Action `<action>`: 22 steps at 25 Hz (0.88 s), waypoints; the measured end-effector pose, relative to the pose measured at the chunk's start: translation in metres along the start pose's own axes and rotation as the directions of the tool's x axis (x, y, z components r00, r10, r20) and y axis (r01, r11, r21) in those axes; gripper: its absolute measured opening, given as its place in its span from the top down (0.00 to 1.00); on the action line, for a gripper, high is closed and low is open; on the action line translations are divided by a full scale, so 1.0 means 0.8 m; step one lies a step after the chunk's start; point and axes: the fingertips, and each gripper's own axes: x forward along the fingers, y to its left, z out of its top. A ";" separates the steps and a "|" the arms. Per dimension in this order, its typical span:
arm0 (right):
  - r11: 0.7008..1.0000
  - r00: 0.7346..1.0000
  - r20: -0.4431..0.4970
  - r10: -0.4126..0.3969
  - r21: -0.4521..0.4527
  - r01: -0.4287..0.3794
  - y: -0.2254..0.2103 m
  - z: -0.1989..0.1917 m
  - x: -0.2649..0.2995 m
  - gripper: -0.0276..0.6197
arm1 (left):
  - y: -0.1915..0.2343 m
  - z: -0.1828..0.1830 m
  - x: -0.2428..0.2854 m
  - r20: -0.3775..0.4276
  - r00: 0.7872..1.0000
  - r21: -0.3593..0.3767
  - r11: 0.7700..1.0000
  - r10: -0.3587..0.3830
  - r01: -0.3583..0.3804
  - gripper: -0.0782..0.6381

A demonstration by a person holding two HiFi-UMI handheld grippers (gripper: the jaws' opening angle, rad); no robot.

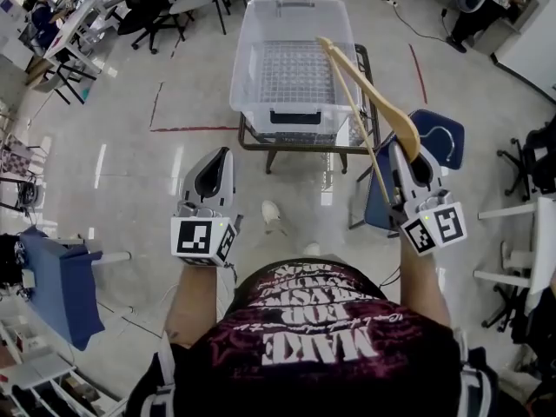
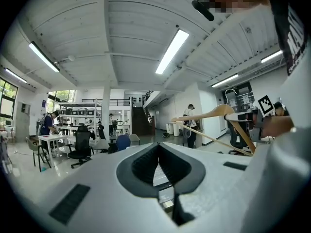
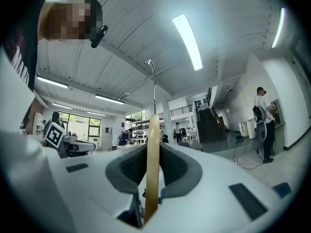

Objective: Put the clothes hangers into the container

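Note:
A wooden clothes hanger (image 1: 365, 89) slants up over the right rim of the clear plastic container (image 1: 291, 59). My right gripper (image 1: 408, 159) is shut on it near its apex. In the right gripper view the wood (image 3: 152, 159) stands clamped between the pads and the metal hook (image 3: 153, 79) rises above. My left gripper (image 1: 213, 162) hangs lower left of the container, shut with nothing in it; its pads meet in the left gripper view (image 2: 158, 161). That view also shows the hanger (image 2: 218, 113) off to the right. I see nothing lying inside the container.
The container rests on a small dark-framed table (image 1: 261, 146). A blue chair (image 1: 439, 150) stands just under my right gripper. Blue fabric (image 1: 56, 285) is at the left, office chairs (image 1: 148, 7) at the back left, a white table (image 1: 543, 241) at the right.

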 end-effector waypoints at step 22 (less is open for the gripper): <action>0.998 0.998 0.002 -0.064 -0.026 0.064 -0.044 0.000 0.201 0.86 | 0.131 0.017 0.206 0.032 0.995 0.011 0.995 -0.098 0.098 0.88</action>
